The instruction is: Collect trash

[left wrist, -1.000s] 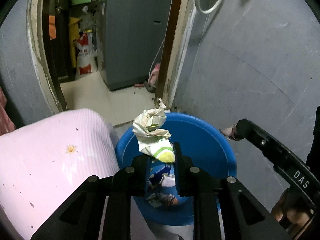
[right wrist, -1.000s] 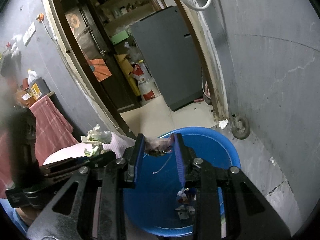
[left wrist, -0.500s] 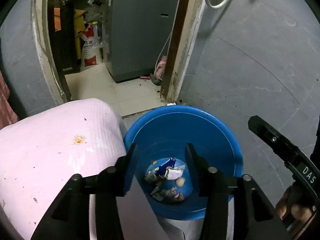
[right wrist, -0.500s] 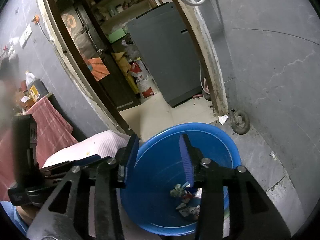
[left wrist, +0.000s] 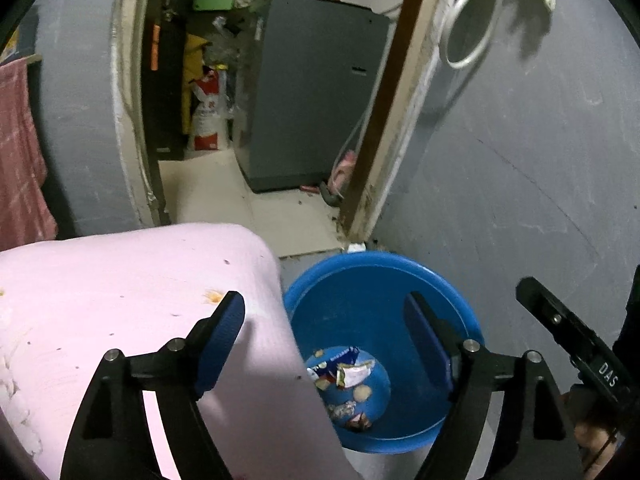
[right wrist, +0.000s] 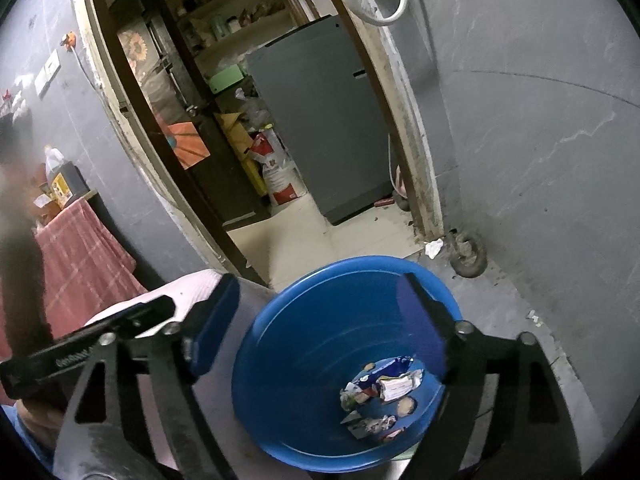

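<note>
A blue plastic tub stands on the grey floor beside a pink covered surface; it also shows in the right wrist view. Several crumpled wrappers and scraps lie on its bottom, also seen from the right. My left gripper is wide open and empty, above the tub's left edge and the pink surface. My right gripper is wide open and empty above the tub. The right gripper's body shows at the right of the left wrist view.
A doorway behind the tub leads to a tiled room with a grey appliance and a red-white sack. A grey wall rises on the right. A small white scrap and a wheel lie by the door frame.
Both grippers let go of their trash, which fell into the tub, then opened wider and drew back and up from the tub.
</note>
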`<act>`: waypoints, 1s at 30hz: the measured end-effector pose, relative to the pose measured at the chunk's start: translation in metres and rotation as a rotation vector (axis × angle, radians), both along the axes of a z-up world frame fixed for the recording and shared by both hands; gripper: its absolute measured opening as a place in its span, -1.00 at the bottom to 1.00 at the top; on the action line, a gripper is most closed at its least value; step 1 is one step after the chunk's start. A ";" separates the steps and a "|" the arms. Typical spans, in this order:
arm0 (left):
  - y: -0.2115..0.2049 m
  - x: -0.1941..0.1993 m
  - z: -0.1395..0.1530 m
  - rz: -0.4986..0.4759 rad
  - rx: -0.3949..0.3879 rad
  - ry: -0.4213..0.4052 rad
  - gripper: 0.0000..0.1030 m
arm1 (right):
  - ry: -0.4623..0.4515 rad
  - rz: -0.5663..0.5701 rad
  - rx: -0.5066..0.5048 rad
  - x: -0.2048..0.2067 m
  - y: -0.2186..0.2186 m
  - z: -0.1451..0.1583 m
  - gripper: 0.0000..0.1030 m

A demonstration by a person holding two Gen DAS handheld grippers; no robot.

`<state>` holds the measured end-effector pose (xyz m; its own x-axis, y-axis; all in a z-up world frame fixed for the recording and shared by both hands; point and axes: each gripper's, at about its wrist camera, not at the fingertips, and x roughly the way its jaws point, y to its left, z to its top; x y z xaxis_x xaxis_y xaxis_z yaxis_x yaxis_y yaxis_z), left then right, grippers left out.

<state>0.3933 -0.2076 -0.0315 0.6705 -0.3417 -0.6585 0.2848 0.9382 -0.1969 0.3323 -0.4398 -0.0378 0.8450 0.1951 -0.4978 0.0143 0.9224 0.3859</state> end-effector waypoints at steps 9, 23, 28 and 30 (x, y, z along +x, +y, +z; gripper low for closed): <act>0.024 -0.021 0.021 0.056 -0.047 -0.062 0.74 | -0.075 -0.008 -0.056 -0.025 0.008 0.019 0.99; 0.045 -0.098 0.047 0.110 -0.054 -0.232 0.93 | -0.221 -0.007 -0.101 -0.099 0.026 0.045 0.99; 0.053 -0.124 0.055 0.116 -0.051 -0.268 0.93 | -0.263 -0.014 -0.111 -0.125 0.033 0.059 0.99; 0.057 -0.133 0.057 0.117 -0.045 -0.287 0.93 | -0.270 -0.011 -0.118 -0.132 0.035 0.064 0.99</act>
<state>0.2600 -0.1502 0.0255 0.8636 -0.2756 -0.4222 0.2251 0.9600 -0.1663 0.2002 -0.4046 0.0267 0.9517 0.1388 -0.2737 -0.0634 0.9616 0.2670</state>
